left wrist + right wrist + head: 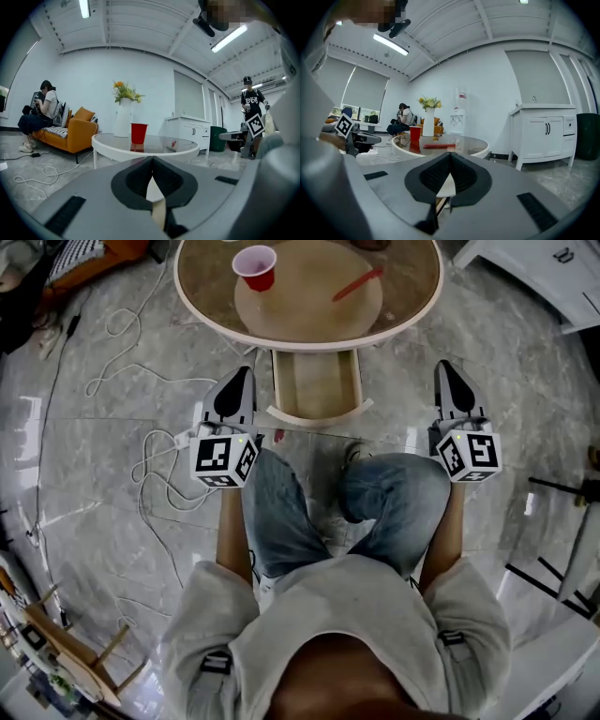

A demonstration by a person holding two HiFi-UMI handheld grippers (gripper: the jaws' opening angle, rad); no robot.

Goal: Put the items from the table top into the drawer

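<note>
A red plastic cup [255,266] stands on the round glass-topped table [412,320], with a thin red utensil [357,283] lying to its right. Below the table's near edge a wooden drawer [316,385] with a curved white front sticks out toward me. My left gripper [242,376] hangs left of the drawer and my right gripper [446,371] to its right; both are shut and hold nothing. The left gripper view shows the shut left gripper [151,159] facing the cup [138,133]. From the right gripper [450,155], cup [415,132] and utensil [438,146] are visible.
White cables [150,470] loop over the marble floor to the left. A white vase with flowers [123,119] stands on the table. An orange sofa [70,133] with a seated person is behind; a white cabinet [543,133] is at right. My knees [394,493] are below the drawer.
</note>
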